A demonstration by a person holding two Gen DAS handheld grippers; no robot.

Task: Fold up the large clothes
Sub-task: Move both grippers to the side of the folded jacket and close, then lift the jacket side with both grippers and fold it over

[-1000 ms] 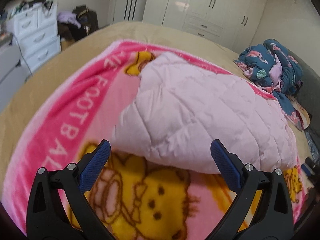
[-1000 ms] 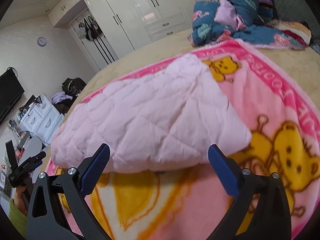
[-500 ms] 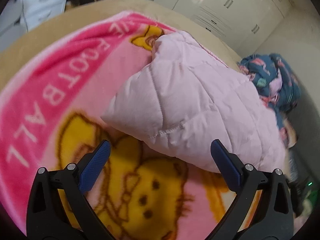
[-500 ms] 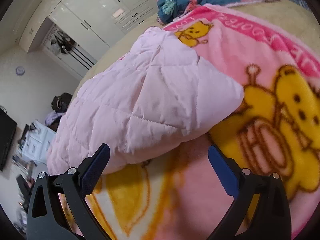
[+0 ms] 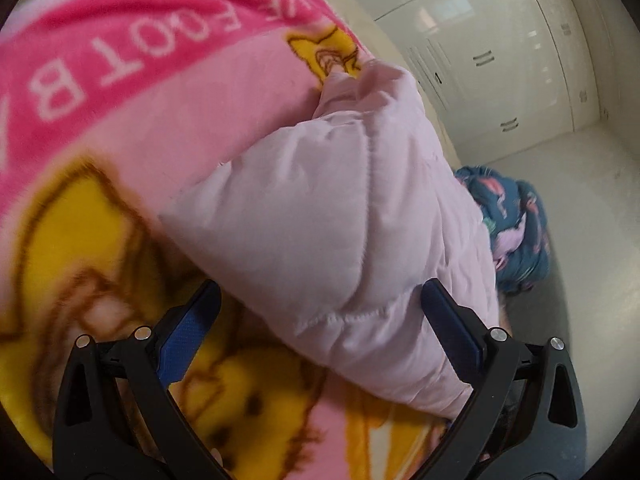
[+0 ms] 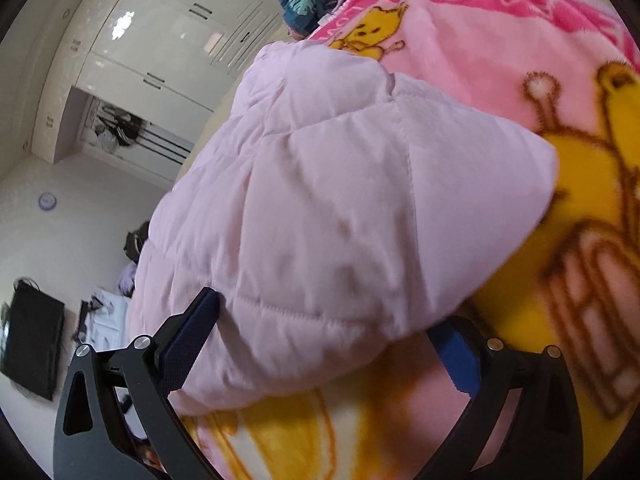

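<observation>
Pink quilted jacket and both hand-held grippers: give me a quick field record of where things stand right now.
garment: pink quilted jacket, folded bundle lying on the cartoon blanket
left hand-held gripper: open, fingers straddling the jacket's near edge, not clamped
right hand-held gripper: open, jacket's near edge between its fingers, not clamped
other laundry: blue patterned pile beyond the jacket
backdrop: white wardrobe
image quality: some motion blur

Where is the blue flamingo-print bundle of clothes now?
In the left wrist view the blue bundle lies at the right, behind the pink quilted jacket; in the right wrist view, at the top.
</observation>
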